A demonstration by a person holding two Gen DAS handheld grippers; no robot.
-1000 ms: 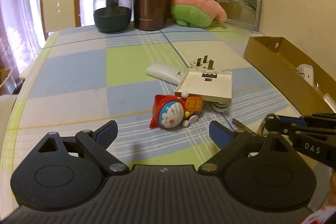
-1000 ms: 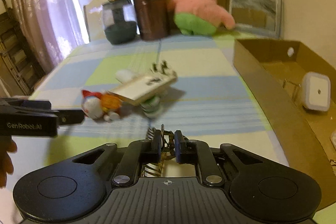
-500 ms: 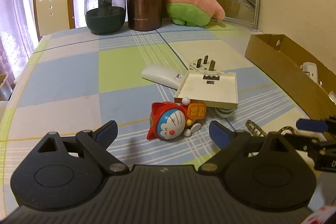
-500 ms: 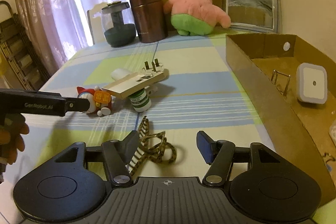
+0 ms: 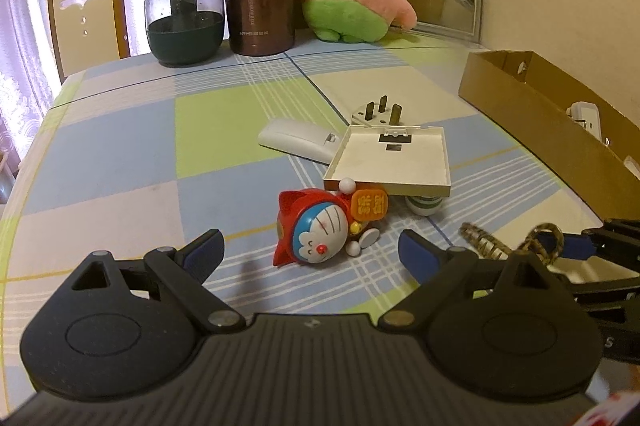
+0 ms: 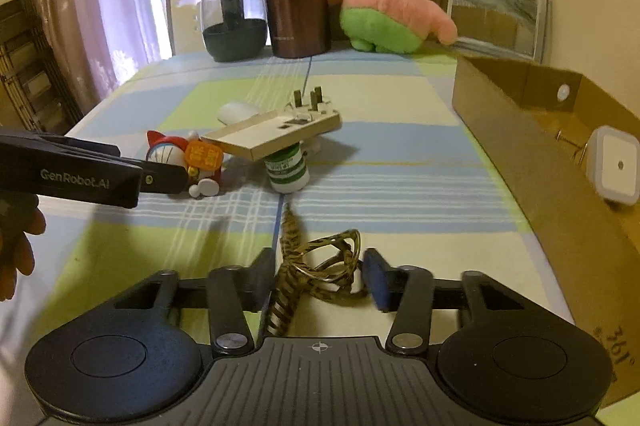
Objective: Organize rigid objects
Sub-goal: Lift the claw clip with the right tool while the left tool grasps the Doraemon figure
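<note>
Between the spread fingers of the right gripper [image 6: 320,276], on the checked tablecloth [image 6: 400,186]: a leopard-patterned hair clip [image 6: 316,266], released and resting on the cloth. Long toothed axis pointing away along the fingers, toward the small green-and-white bottle [image 6: 287,170]; looped part bulging toward the right finger. Fingers parted on either side of the clip, not pinching it, left finger nearly touching the teeth. Cardboard box [image 6: 560,154] to the right of the clip, near, with a white night light [image 6: 614,166] already inside. Left gripper [image 5: 310,252] also wide open, holding nothing, aimed at the red-and-blue cat figure [image 5: 324,230] just ahead of its fingers. Clip clearly nearer the right hand than the left; probably a closing across the clip's width, then a swing right toward the box.
</note>
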